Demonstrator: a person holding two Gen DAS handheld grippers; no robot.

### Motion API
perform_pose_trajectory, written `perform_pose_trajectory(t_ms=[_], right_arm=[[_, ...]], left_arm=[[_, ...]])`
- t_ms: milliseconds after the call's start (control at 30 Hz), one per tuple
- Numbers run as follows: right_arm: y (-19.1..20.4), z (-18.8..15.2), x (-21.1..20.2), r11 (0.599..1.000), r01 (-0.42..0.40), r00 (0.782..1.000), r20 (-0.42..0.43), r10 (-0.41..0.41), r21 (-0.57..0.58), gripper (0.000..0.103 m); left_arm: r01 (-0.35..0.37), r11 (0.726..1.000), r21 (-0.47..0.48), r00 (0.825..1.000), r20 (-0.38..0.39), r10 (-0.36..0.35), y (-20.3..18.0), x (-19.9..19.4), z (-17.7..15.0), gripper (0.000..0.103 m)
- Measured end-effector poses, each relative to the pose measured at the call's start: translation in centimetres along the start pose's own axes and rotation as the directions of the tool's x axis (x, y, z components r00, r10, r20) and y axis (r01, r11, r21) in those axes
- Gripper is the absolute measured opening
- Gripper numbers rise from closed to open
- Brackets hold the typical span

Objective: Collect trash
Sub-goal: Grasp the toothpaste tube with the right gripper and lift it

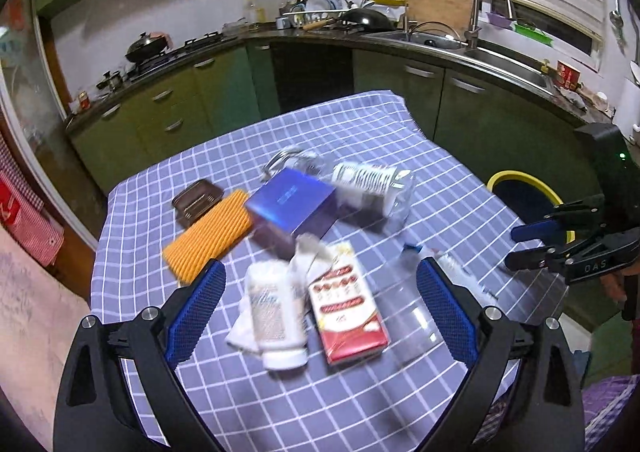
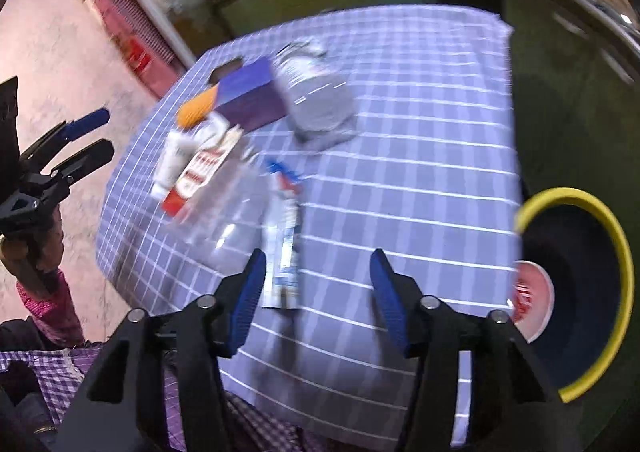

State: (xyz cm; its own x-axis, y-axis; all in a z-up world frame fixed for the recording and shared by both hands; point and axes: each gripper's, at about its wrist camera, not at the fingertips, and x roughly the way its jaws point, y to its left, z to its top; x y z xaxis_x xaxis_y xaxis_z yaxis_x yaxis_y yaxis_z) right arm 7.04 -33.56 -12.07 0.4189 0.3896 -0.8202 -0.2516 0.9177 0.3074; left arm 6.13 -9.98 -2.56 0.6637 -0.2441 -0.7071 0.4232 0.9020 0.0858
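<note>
Trash lies on a blue checked tablecloth [image 1: 360, 124]: a white tube [image 1: 276, 316], a red and white carton [image 1: 348, 308], a blue box [image 1: 292, 204], an orange ribbed pad [image 1: 212, 236], a clear bottle [image 1: 372, 184] and a brown tray [image 1: 198, 200]. My left gripper [image 1: 320, 308] is open, above the tube and carton. My right gripper [image 2: 318, 300] is open and empty over the near table edge, just right of a flattened tube [image 2: 284, 244]. A yellow-rimmed bin [image 2: 580, 284] at the right holds a red and white cup [image 2: 532, 300].
The bin [image 1: 524, 192] stands beside the table's right side. Green kitchen cabinets [image 1: 200, 100], a hob and a sink [image 1: 480, 48] run behind the table. A clear plastic piece [image 2: 228, 220] lies near the carton [image 2: 196, 176]. The left gripper [image 2: 80, 148] shows at the far left.
</note>
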Motion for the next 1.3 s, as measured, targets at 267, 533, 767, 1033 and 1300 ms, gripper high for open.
perform_pose_trajectory(t_ms=[267, 533, 767, 1033, 1300], right_arm=[[1.7, 0.6, 3.9, 0.999, 0.022, 0.996, -0.088, -0.025, -0.03, 0.038], [2.1, 0.9, 6.1, 0.997, 0.048, 0.99, -0.126, -0.056, -0.061, 0.031], [2.1, 0.9, 6.6, 0.996, 0.052, 0.991, -0.121, -0.061, -0.071, 0.013], [1.6, 0.7, 4.8, 0.998, 0.036, 0.996, -0.074, -0.04, -0.055, 0.011], [-2.6, -0.4, -0.9, 0.995, 0.078, 0.996, 0.048, -0.081, 0.066, 0.011]], left_arm=[[-0.018, 1.0, 0.017, 1.0, 0.017, 0.018, 0.4, -0.8, -1.8, 0.095], [-0.014, 1.0, 0.001, 1.0, 0.01, 0.014, 0.9, -0.3, -2.4, 0.095], [-0.016, 1.0, 0.001, 1.0, 0.001, 0.016, 1.1, 0.1, -2.4, 0.095], [-0.016, 1.0, 0.009, 1.0, 0.007, 0.016, 0.9, 0.1, -2.4, 0.095], [-0.021, 0.999, 0.025, 1.0, 0.014, 0.02, 0.4, 0.0, -2.3, 0.095]])
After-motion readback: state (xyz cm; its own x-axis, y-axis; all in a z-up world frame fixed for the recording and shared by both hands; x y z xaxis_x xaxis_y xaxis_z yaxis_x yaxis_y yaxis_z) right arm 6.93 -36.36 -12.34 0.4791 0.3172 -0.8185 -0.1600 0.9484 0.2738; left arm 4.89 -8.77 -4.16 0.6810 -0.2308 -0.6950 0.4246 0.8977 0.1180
